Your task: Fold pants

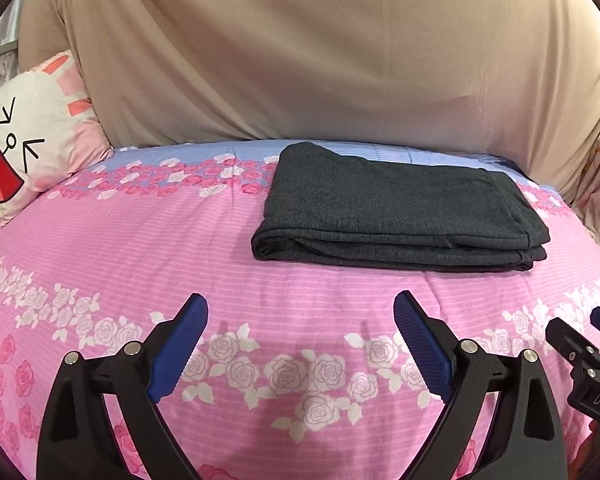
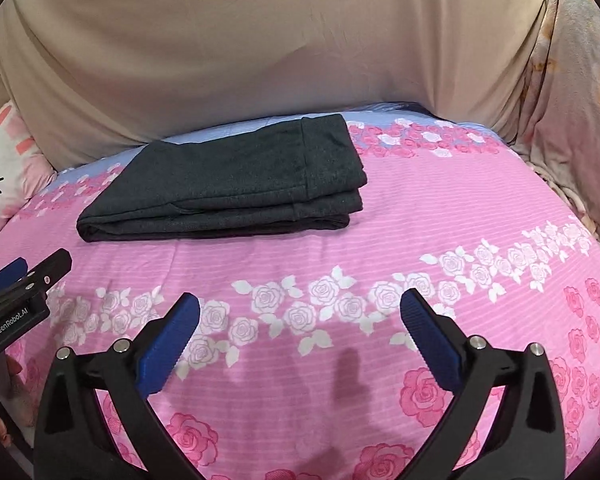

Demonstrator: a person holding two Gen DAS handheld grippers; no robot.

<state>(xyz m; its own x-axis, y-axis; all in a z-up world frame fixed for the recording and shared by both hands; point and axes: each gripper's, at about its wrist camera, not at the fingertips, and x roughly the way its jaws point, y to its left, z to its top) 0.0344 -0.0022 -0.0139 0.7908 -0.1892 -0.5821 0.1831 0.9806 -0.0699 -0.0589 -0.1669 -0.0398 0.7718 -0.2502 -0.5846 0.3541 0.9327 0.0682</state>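
Note:
Dark grey pants (image 1: 396, 208) lie folded in a neat flat stack on the pink rose-print bedspread (image 1: 140, 248), toward the far side of the bed. They show in the right wrist view (image 2: 236, 184) too, left of centre. My left gripper (image 1: 300, 312) is open and empty, held over the bedspread well short of the pants. My right gripper (image 2: 300, 312) is also open and empty, near the bed's front. Each gripper shows at the edge of the other's view: the right one (image 1: 588, 344), the left one (image 2: 20, 280).
A beige cloth-covered headboard or wall (image 1: 300, 48) rises behind the bed. A white and pink cartoon rabbit pillow (image 1: 36, 136) lies at the far left. A pale floral blanket (image 2: 572, 100) hangs at the far right. A blue band (image 2: 440, 118) runs along the bedspread's far edge.

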